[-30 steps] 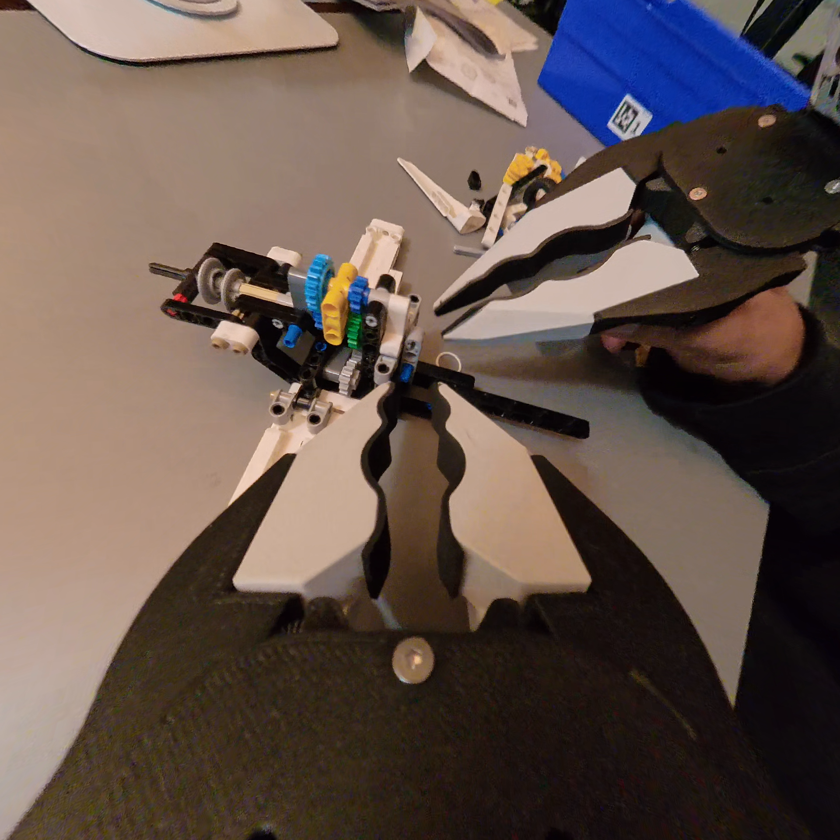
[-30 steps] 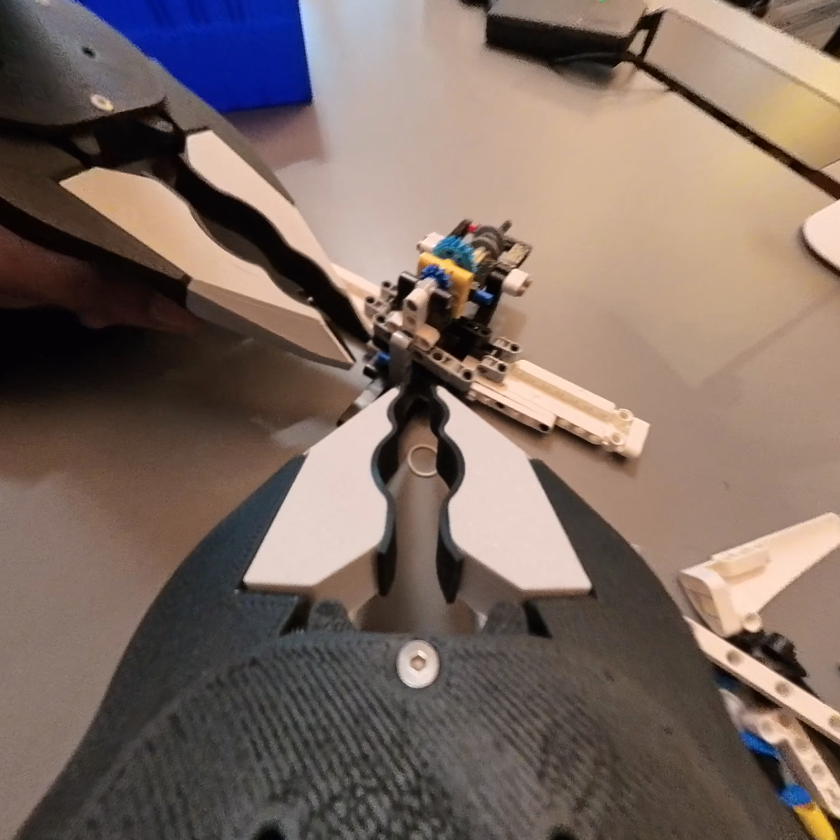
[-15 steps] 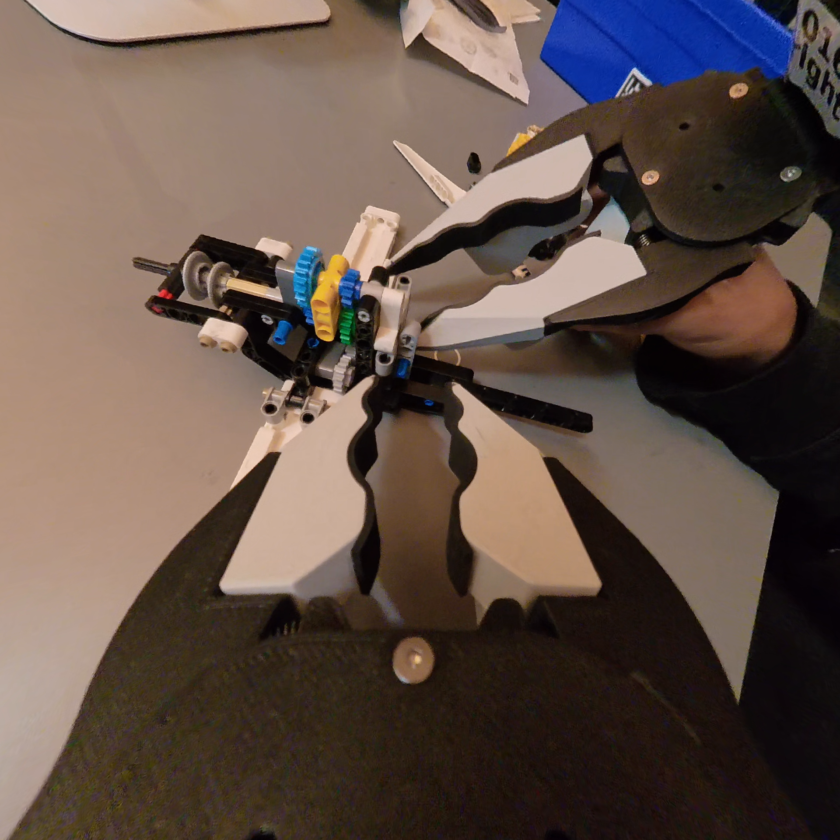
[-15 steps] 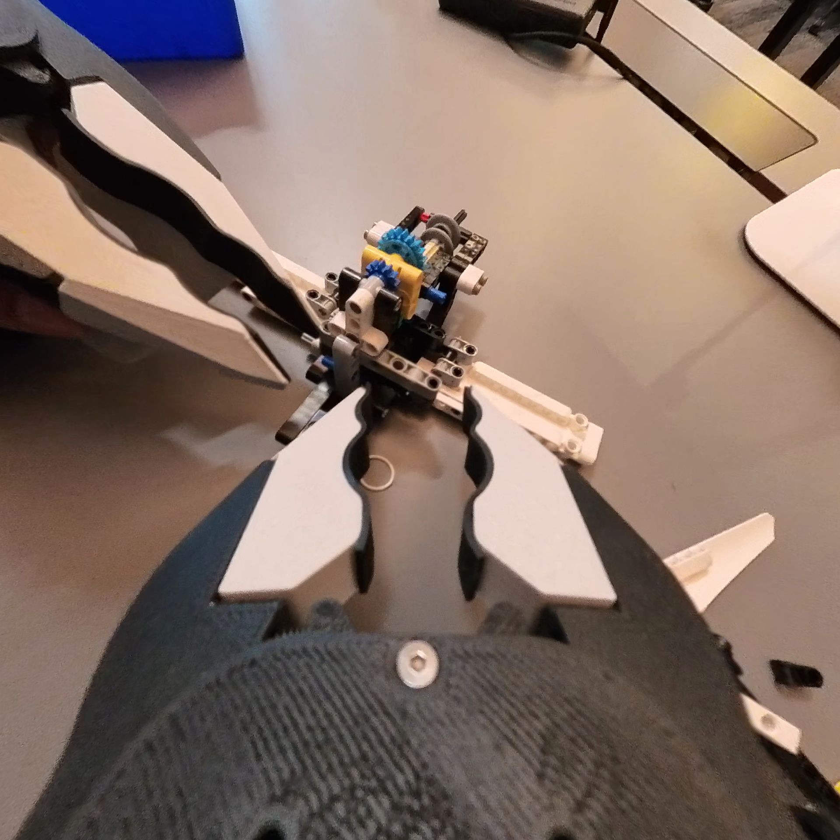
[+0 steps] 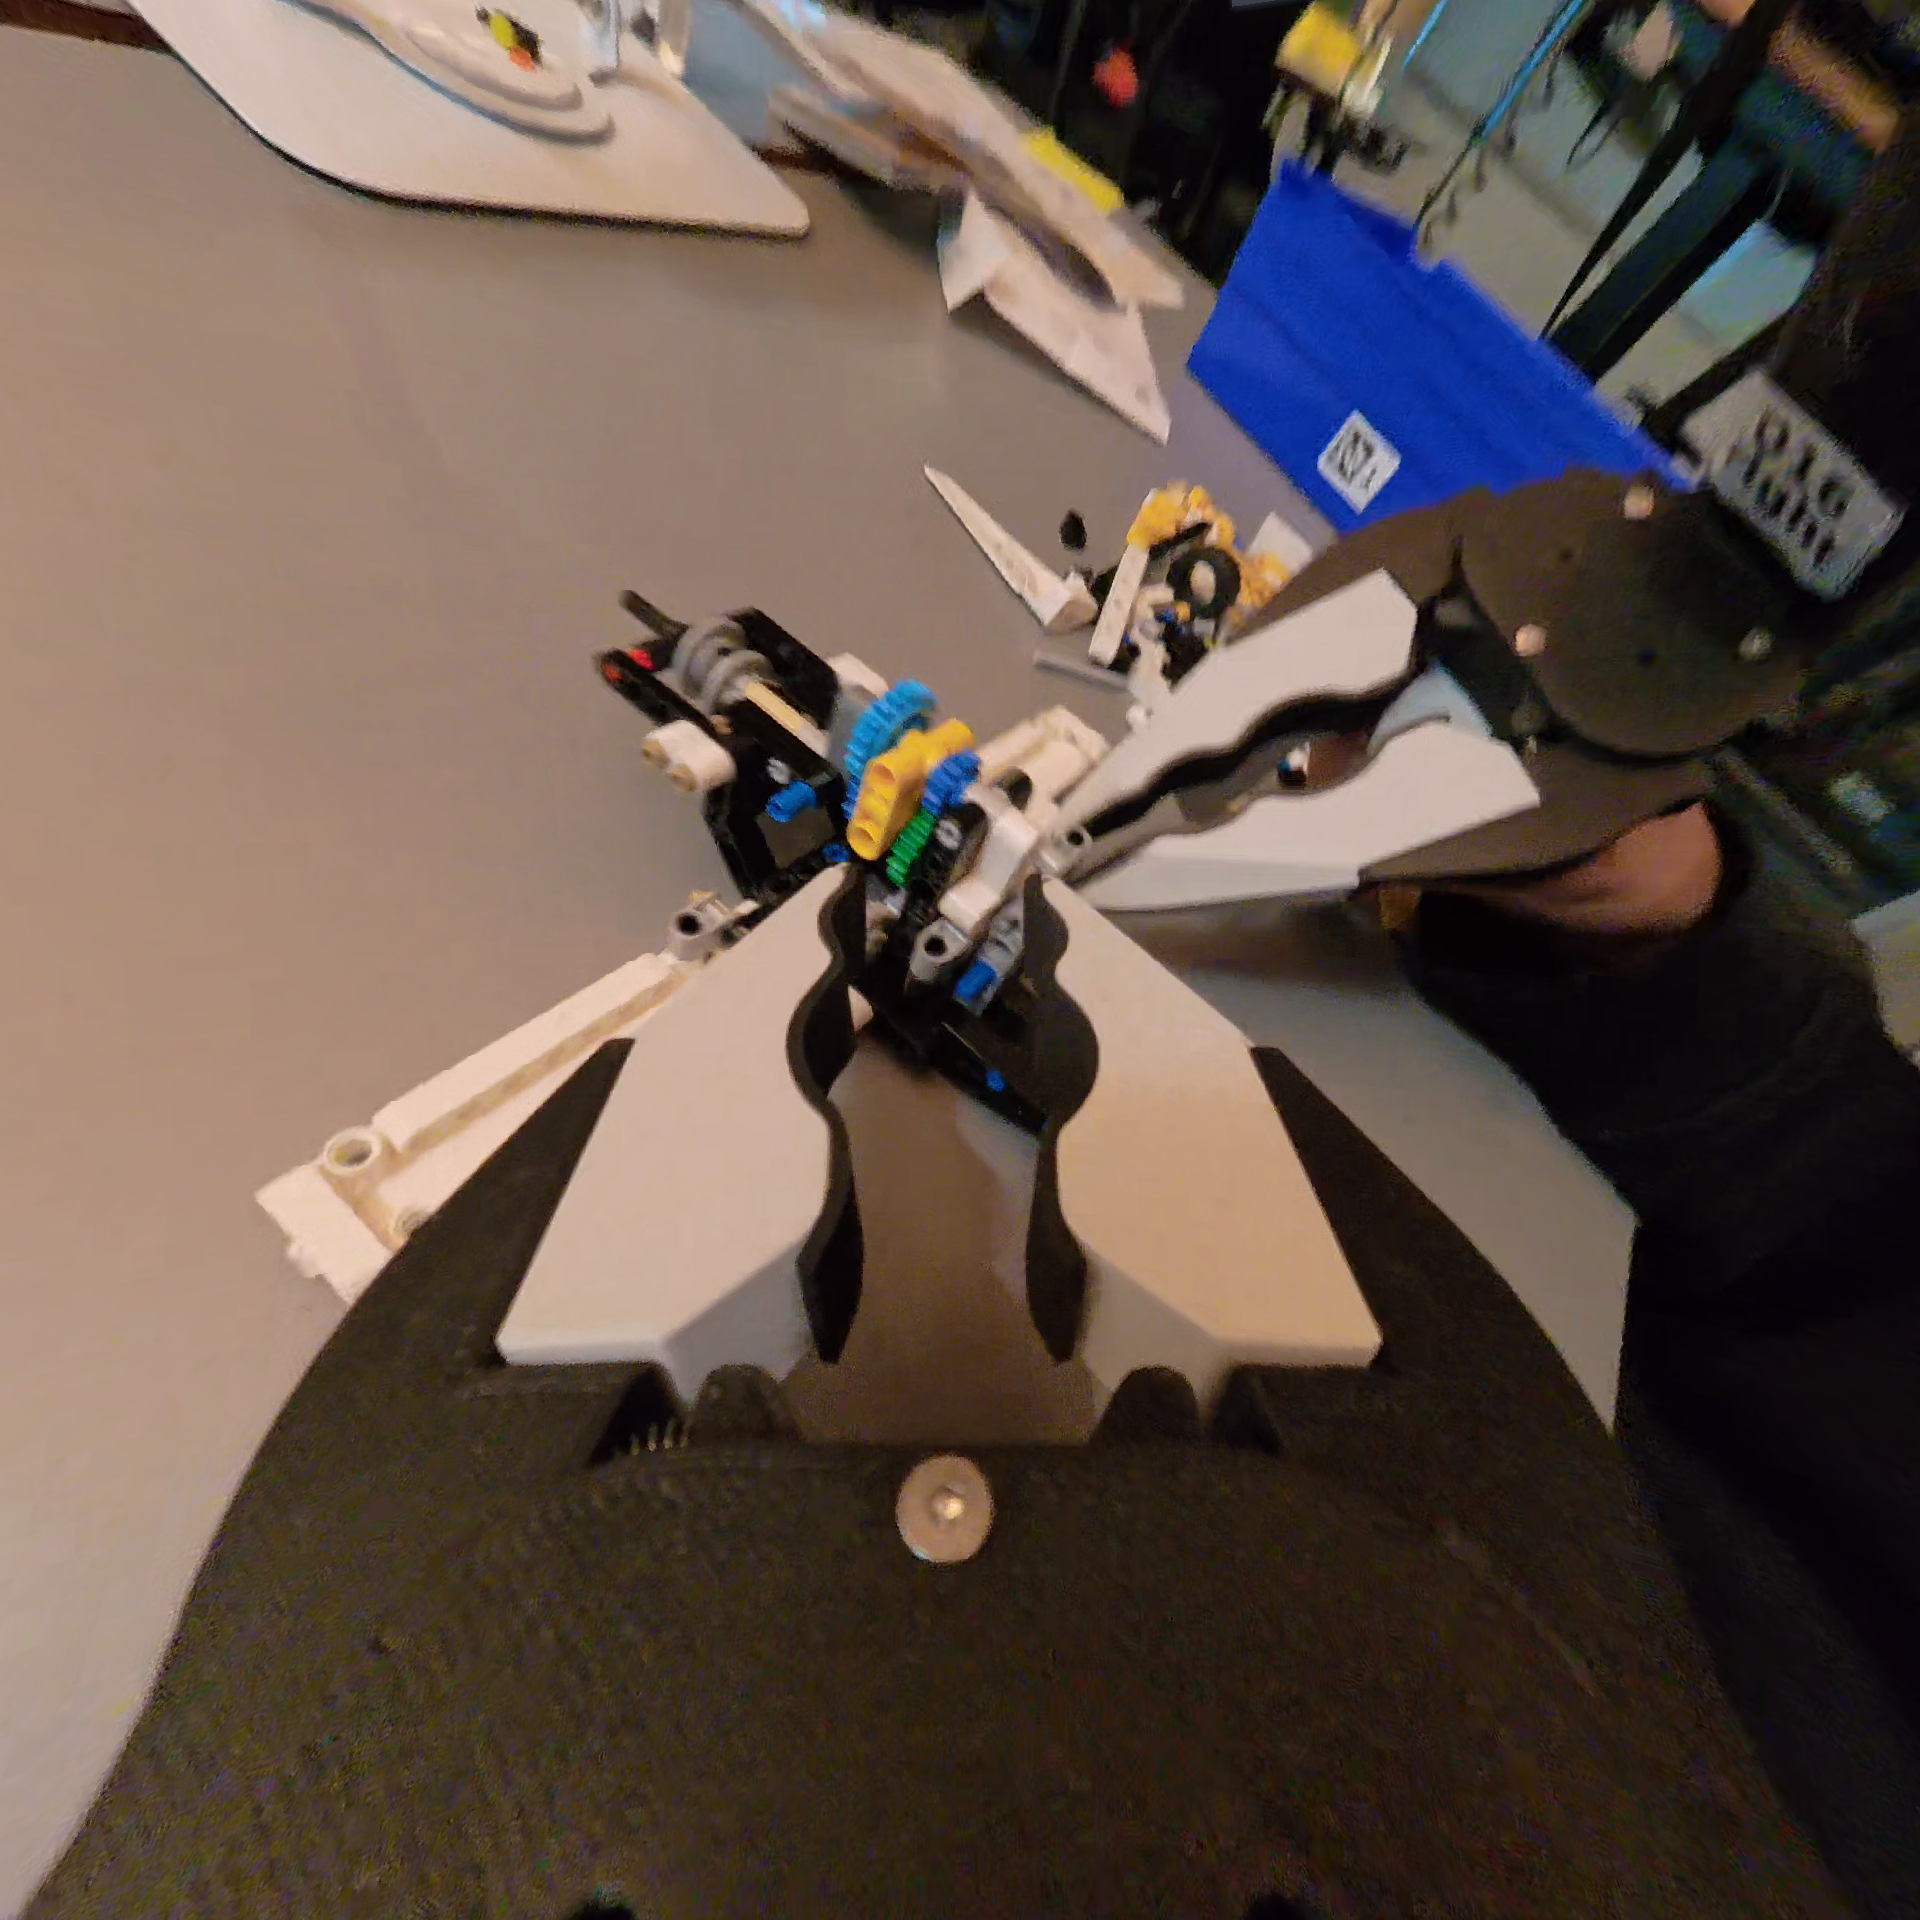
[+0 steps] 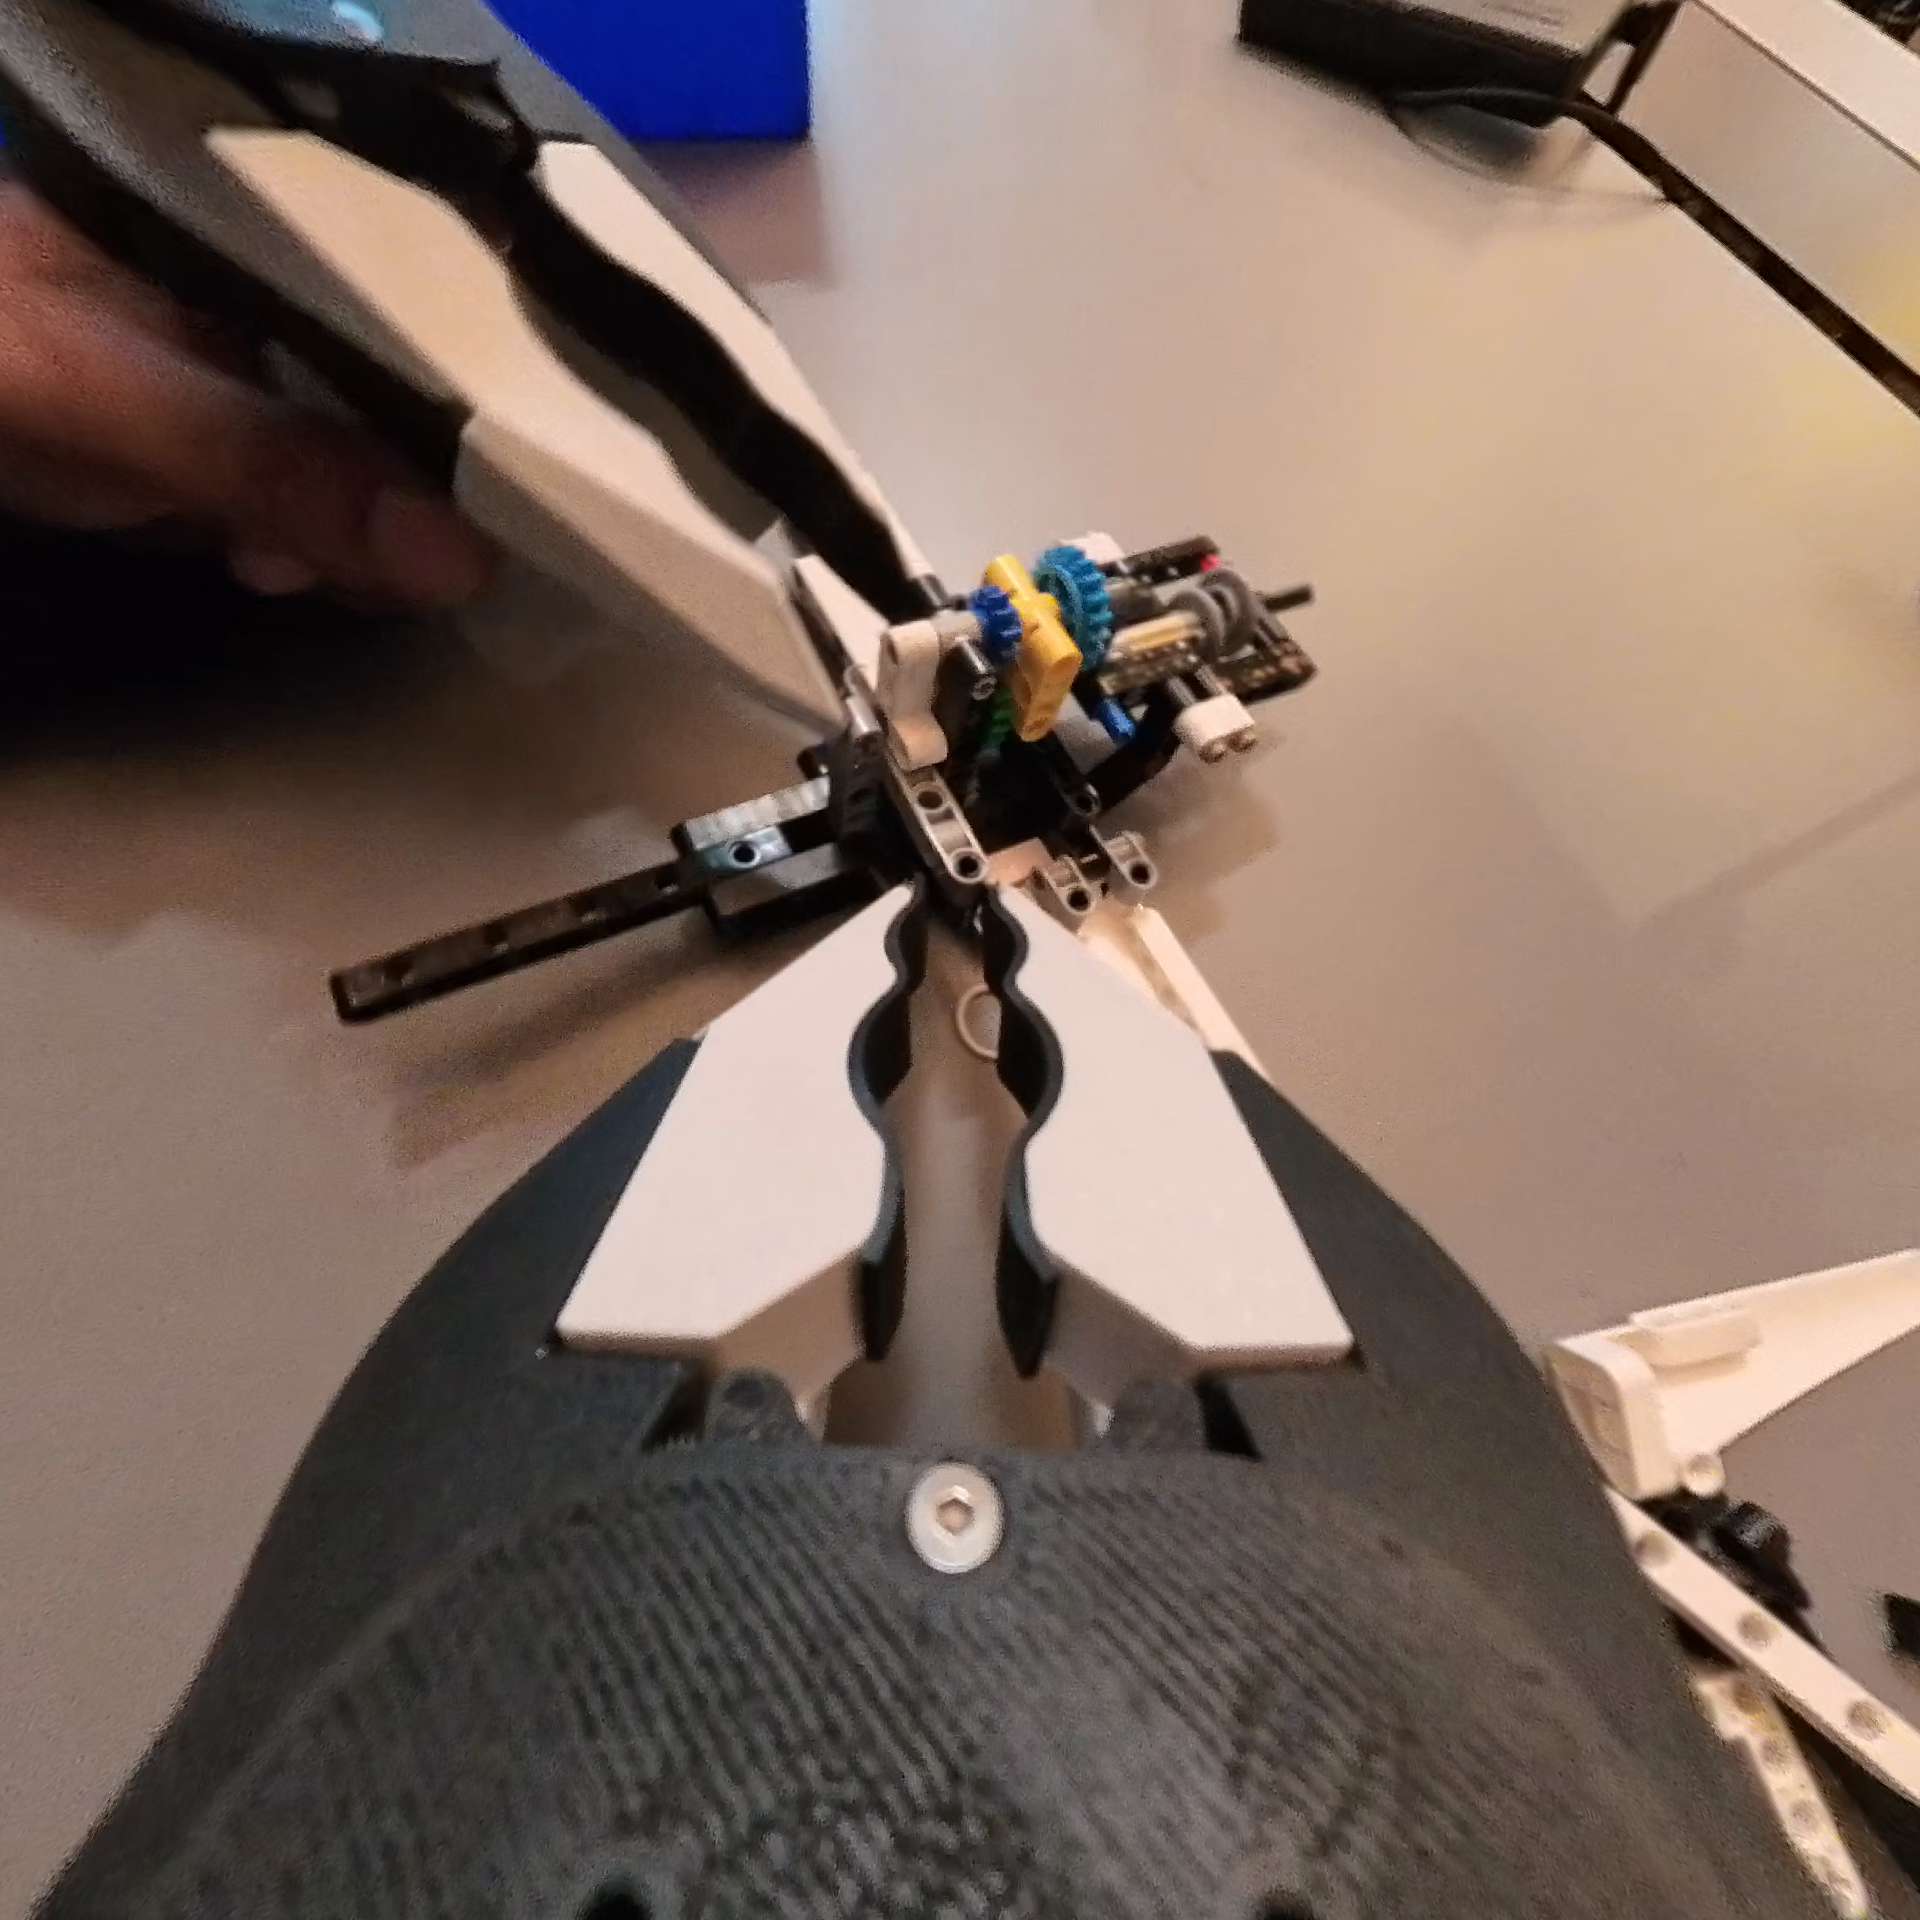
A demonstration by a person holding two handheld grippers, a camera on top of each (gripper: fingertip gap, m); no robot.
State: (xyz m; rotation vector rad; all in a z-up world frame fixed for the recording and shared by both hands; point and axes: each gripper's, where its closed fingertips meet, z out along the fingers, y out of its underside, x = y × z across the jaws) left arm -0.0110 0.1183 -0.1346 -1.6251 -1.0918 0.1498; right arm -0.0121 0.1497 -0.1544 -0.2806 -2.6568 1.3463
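A toy brick model (image 5: 904,800) with blue, yellow and green gears, a black frame and a long white panel (image 5: 468,1101) sits on the grey table (image 5: 364,520). My left gripper (image 5: 940,894) straddles its body, with the pads against the black frame on one side and the grey connector on the other. In the right wrist view the left gripper (image 6: 842,623) reaches the model (image 6: 1039,665) from the upper left. My right gripper (image 6: 951,904) is nearly closed and pinches the model's near edge beside a grey beam. It also shows in the left wrist view (image 5: 1070,847), nipping the model's right end. A long black beam (image 6: 520,935) sticks out to the left.
A small white ring (image 6: 977,1018) lies on the table under my right fingers. A blue bin (image 5: 1382,364), papers (image 5: 1039,260) and a white flat base (image 5: 468,135) stand at the back. Loose bricks (image 5: 1174,592) and a white wing piece (image 6: 1683,1351) lie nearby. The grippers' ends are close to 4 cm from one another. It is some 15 cm from my right tips to the white wing piece (image 6: 1683,1351).
My left gripper let go of the black beam, widened and moved forward around the model's body. My right gripper opened, then closed on the model's edge. The model has turned in both views.
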